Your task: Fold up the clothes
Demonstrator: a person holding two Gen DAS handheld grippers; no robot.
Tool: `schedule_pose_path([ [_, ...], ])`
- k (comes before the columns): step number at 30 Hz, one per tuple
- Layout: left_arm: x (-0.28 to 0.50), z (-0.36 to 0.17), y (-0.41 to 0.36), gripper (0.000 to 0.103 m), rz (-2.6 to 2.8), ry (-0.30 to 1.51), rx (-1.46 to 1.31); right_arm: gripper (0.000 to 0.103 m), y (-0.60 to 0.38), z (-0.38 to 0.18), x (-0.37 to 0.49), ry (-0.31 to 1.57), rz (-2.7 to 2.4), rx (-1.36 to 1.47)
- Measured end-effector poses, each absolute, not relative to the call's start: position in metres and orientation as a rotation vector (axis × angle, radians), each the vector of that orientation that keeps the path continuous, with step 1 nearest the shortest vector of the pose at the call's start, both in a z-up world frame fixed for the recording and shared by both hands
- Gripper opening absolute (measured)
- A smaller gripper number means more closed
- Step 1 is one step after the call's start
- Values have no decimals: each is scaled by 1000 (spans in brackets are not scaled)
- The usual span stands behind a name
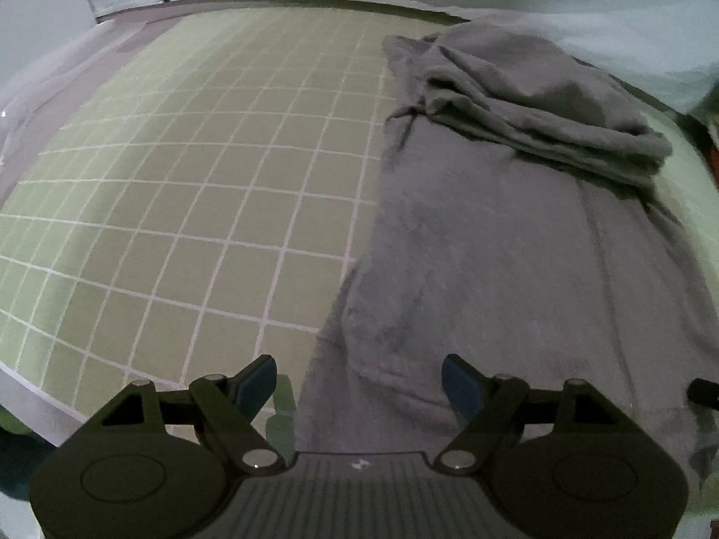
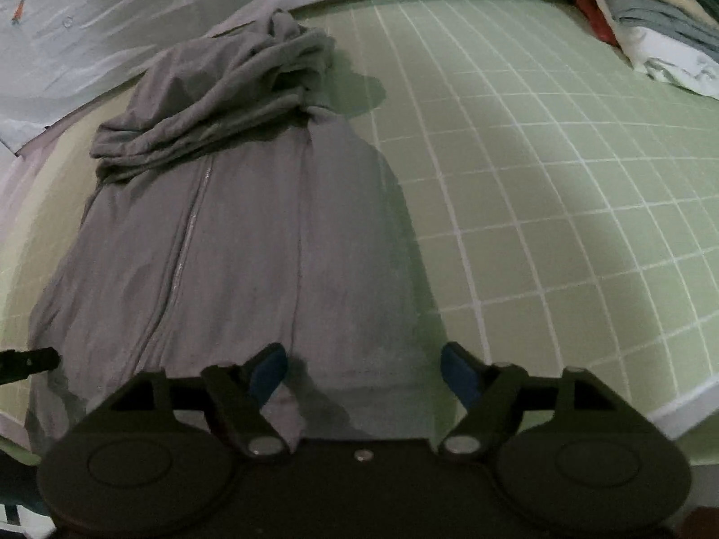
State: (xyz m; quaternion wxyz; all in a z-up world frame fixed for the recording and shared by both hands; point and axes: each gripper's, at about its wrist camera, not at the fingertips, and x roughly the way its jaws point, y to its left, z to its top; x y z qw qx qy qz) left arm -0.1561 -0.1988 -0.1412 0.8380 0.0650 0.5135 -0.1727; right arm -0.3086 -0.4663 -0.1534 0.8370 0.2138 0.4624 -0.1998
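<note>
Left wrist: grey garment (image 1: 494, 247), gaping tool (image 1: 359, 386).

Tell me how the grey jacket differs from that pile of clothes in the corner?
The grey jacket lies spread out alone mid-mat, far end bunched; the pile of clothes sits stacked at the mat's far corner. The jacket is one colour; the pile mixes white, red, grey and cream. Both rest on the green mat.
</note>
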Motion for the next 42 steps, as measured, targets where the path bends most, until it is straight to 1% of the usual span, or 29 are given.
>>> schedule_pose_path([
  [2, -158, -141, -197, 75, -392, 1078, 128, 80, -457, -154, -310, 984, -428, 417],
  [4, -159, -141, -196, 67, -424, 1077, 116, 80, -448, -154, -310, 982, -430, 396],
  [8, -162, -141, -200, 62, -464, 1068, 121, 79, -445, -154, -313, 966, -432, 399],
  [9, -162, -141, -202, 59, -470, 1066, 121, 75, -445, -154, -314, 962, -430, 401],
  [10, -163, -141, -203, 53, -477, 1064, 121, 70, -445, -153, -315, 959, -425, 398],
  [11, -163, -141, -205, 50, -483, 1063, 122, 65, -444, -153, -314, 957, -411, 389],
  [12, -163, -141, -206, 40, -490, 1061, 122, 52, -444, -152, -313, 955, -386, 387],
  [13, -163, -141, -208, 26, -496, 1059, 123, 35, -444, -151, -311, 954, -356, 402],
  [14, -164, -140, -210, 19, -503, 1058, 123, 28, -445, -150, -309, 953, -328, 424],
  [15, -162, -138, -212, 15, -506, 1066, 110, 21, -445, -148, -307, 954, -304, 437],
  [16, -160, -134, -214, 14, -503, 1070, 94, 18, -444, -144, -304, 956, -290, 425],
  [18, -154, -118, -214, 14, -499, 1059, 40, 16, -443, -130, -299, 937, -257, 404],
  [20, -147, -101, -215, 14, -495, 1044, -18, 15, -446, -112, -293, 906, -223, 399],
  [26, -105, -39, -234, 13, -516, 882, -98, 15, -482, -47, -258, 737, -200, 400],
  [30, -64, -19, -246, 13, -516, 798, -151, 15, -523, -29, -223, 620, -232, 485],
  [33, -32, -9, -256, 13, -513, 743, -179, 15, -547, -25, -195, 558, -262, 478],
  [35, -10, -20, -269, 14, -500, 755, -184, 15, -560, -28, -176, 534, -287, 474],
  [38, 22, -53, -288, 15, -471, 820, -172, 18, -576, -49, -145, 565, -322, 463],
  [40, 39, -76, -297, 21, -469, 894, -148, 26, -582, -72, -125, 631, -334, 434],
  [41, 44, -85, -298, 23, -470, 923, -144, 27, -585, -83, -120, 667, -338, 436],
  [42, 46, -89, -297, 27, -468, 947, -156, 34, -587, -92, -115, 702, -344, 456],
])
